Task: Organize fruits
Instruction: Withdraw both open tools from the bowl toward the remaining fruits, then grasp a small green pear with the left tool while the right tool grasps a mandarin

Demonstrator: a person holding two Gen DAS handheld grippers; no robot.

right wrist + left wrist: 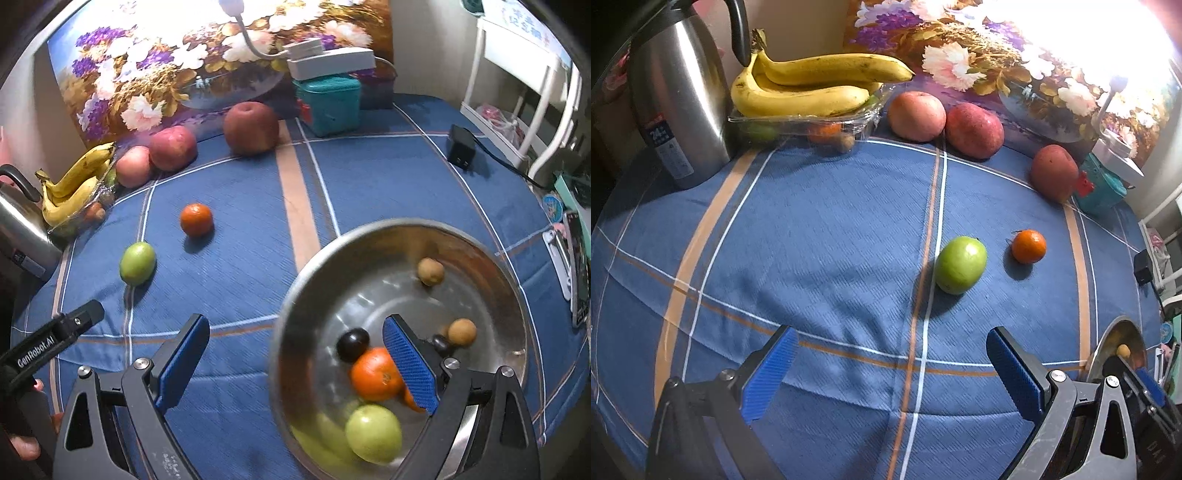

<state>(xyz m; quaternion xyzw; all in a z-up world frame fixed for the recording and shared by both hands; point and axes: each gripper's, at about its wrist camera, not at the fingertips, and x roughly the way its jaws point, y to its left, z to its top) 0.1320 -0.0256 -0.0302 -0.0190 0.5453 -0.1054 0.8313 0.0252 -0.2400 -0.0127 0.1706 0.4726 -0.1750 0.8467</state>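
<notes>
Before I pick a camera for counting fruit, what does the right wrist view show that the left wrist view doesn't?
Only the right wrist view looks into the steel bowl, showing an orange, a green fruit, a dark fruit and small brown ones; it also shows a black adapter. Only the left wrist view shows the kettle's full body and the bananas from close up. Both show the loose green fruit, the small orange, three red apples and the teal box. Both grippers are open and empty.

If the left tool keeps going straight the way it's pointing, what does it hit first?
Probably the green fruit, lying slightly right of the open left tool's line; otherwise only tablecloth. Depth is hard to judge.
</notes>
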